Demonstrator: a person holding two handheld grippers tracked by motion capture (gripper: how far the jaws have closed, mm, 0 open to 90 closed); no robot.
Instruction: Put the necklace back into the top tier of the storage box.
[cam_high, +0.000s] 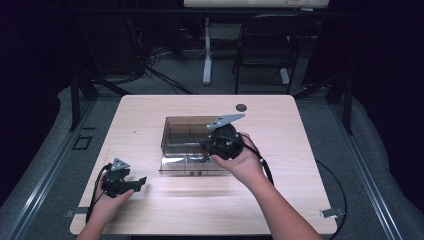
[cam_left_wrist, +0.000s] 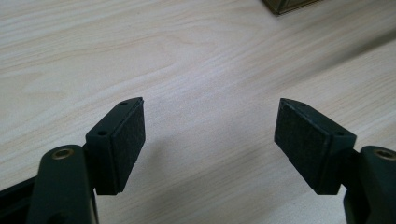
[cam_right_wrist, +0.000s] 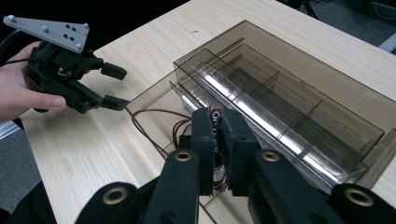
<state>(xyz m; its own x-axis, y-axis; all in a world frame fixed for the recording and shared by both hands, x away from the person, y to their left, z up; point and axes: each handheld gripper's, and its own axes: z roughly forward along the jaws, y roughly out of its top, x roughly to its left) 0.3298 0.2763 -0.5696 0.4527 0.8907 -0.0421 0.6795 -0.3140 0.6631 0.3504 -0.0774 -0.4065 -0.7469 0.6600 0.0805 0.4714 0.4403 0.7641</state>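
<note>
**benchrat:** Right claw (cam_right_wrist: 218, 140) is clamped on a small part with reddish, coppery windings showing between the pads, hanging over the front tray of the smoky plastic organizer box (cam_right_wrist: 299, 88). Thin brown wires (cam_right_wrist: 154, 122) trail off it into that tray. Looks like a little coil or motor, can't tell which.

**solderjoe:** How do you reckon it handles?

**benchrat:** I'd guess light and stiff in the body, but those leads look hair-thin and easy to snag or kink. Grab the body like it's doing now, never the wires. Windings probably don't love a hard squeeze either.

**solderjoe:** And the box?

**benchrat:** Sits mid-bench (cam_high: 150, 107), a bit toward the far edge, divided into long compartments, drawer part pulled toward the near edge.

**solderjoe:** Other hand?

**benchrat:** Left claw (cam_high: 131, 182) is parked near the near-left corner, jaws wide, nothing in them, just bare wood under it.
</note>
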